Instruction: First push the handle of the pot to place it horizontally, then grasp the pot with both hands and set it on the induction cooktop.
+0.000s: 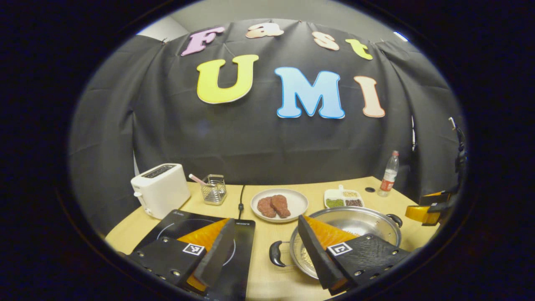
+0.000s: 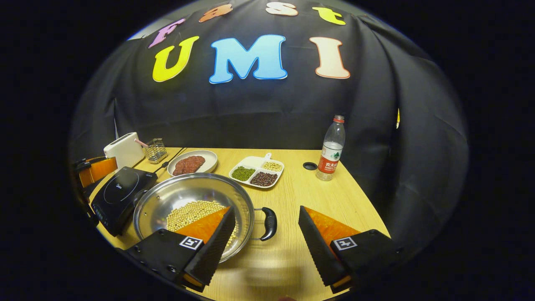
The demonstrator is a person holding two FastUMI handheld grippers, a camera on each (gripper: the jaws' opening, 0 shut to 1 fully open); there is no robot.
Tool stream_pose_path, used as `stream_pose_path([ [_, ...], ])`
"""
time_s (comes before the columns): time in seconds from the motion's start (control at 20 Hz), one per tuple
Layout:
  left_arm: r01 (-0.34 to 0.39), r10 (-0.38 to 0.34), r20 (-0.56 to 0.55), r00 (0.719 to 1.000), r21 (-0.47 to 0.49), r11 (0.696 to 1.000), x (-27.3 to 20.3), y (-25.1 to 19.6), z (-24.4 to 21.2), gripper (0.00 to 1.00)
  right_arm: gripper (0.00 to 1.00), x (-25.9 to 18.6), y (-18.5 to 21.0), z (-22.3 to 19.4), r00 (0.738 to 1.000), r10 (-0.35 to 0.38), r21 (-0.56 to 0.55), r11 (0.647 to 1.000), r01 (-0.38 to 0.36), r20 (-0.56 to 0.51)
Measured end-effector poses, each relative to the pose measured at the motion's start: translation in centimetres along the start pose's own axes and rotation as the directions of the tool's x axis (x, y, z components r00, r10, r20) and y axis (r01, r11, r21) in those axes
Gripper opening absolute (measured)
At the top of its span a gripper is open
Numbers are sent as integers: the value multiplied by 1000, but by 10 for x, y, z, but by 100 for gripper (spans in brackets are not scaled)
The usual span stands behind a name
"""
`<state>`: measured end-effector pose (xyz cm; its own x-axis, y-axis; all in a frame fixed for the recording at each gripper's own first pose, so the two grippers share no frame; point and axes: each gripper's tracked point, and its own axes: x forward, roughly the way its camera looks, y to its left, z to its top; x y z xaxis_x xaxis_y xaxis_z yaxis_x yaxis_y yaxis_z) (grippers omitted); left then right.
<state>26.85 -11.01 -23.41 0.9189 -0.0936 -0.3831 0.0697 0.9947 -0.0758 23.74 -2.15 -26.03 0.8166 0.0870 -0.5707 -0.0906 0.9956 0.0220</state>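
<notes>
A steel pot [image 1: 359, 221] with black loop handles stands on the wooden table, right of the black induction cooktop [image 1: 179, 228]. Soybeans [image 2: 192, 212] cover its bottom. My left gripper [image 1: 267, 253] is open, and the pot's left handle [image 1: 275, 254] lies between its fingers, untouched. In the right gripper view the pot [image 2: 167, 194] sits beside the cooktop [image 2: 121, 192]. My right gripper [image 2: 265, 246] is open too, with the pot's right handle [image 2: 268, 223] just ahead of the gap. Each view catches the other gripper at its edge: right gripper [image 1: 430, 209], left gripper [image 2: 96, 169].
Behind the pot are a plate of meat [image 1: 279, 204] and a divided dish of beans [image 2: 256, 171]. A white toaster [image 1: 161, 189] and a wire holder [image 1: 214, 189] stand at the back left. A water bottle [image 2: 332, 148] stands at the back right, near a cable hole [image 2: 309, 166].
</notes>
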Motion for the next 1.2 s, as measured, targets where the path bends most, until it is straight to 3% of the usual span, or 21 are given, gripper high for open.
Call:
stream_pose_path([
  [0.5, 53, -61, -203, 977, -45, 998, 50, -20, -81, 91, 98, 33, 8, -20, 998, 17, 15, 1000, -16, -68],
  [0.9, 95, -106, -300, 948, -51, 994, 62, -37, -116, 91, 98, 51, 15, -49, 987, 29, 39, 999, -23, -157],
  [1.2, 66, -68, -324, 944, -17, 998, 72, -33, -126, 91, 98, 61, 11, -63, 977, 26, 67, 998, -12, -210],
])
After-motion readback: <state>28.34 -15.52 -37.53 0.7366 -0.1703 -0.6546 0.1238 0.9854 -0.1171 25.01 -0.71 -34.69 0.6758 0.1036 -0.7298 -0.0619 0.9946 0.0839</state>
